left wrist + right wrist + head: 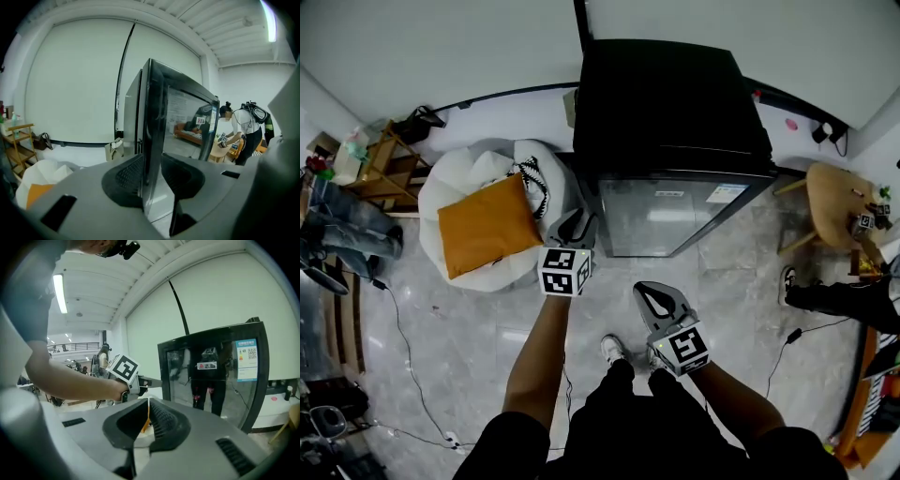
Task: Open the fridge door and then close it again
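A black fridge [666,103] stands against the back wall, its glass door [675,216] facing me. My left gripper [574,225] is at the door's left edge. In the left gripper view that edge [152,140] runs upright between the jaws, and the left gripper [152,173] is open around it with a little room on the right. My right gripper [654,298] hangs lower, short of the door, over the floor. In its own view the right gripper [147,416] is shut with nothing in it, and the fridge [211,376] stands ahead to the right.
A white beanbag with an orange cushion [483,225] lies just left of the fridge. A wooden shelf [384,164] stands at far left and a round wooden table [839,202] at right. Cables [403,347] trail over the marble floor. Another person [246,131] stands beyond the fridge.
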Demonstrator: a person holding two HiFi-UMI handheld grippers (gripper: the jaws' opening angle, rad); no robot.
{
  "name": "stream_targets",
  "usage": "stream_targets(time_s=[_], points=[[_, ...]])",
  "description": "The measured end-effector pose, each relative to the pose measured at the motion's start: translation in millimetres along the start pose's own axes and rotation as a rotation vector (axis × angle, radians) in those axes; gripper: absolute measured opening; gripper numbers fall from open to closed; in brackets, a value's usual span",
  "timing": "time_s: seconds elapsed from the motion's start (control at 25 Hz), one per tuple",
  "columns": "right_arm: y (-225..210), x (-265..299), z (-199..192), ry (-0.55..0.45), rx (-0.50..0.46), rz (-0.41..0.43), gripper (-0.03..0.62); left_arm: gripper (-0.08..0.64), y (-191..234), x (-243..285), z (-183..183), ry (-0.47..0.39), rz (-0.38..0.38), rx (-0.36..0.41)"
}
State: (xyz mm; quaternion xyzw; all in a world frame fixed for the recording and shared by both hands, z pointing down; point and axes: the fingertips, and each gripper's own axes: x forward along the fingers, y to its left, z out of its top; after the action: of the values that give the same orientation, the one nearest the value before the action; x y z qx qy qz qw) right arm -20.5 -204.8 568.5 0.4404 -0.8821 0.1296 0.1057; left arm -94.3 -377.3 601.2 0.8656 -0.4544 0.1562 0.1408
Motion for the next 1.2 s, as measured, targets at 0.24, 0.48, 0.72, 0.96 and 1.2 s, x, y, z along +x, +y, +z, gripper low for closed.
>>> stream_targets(time_s=[0.24, 0.48, 0.72, 0.96, 1.2], points=[[-5.5, -4.8, 4.4, -0.009, -0.007, -0.019, 0.02, 0.138, 7.3, 17.3, 1.3, 0.023, -0.016, 0.025], [-9.6, -8.2, -4.1, -0.008, 0.017, -0.03, 0.02, 0.141, 6.4, 21.7, 1.9, 0.022, -0.034, 0.061], [-8.2, -14.8, -9.0, -0.007, 0.009, -0.034, 0.02, 0.148, 4.4, 25.1, 2.2, 0.028, -0.047, 0.108], [-12.5, -26.8, -14.9, -0.011, 0.037, -0.064, 0.02, 0.146, 3.2, 24.0, 1.6, 0.025, -0.048, 0.118], [-19.0, -33.5, -20.8, -0.03, 0.032, -0.123, 0.02, 0.138, 1.5, 21.2, 0.4, 0.044, -0.07, 0.143]])
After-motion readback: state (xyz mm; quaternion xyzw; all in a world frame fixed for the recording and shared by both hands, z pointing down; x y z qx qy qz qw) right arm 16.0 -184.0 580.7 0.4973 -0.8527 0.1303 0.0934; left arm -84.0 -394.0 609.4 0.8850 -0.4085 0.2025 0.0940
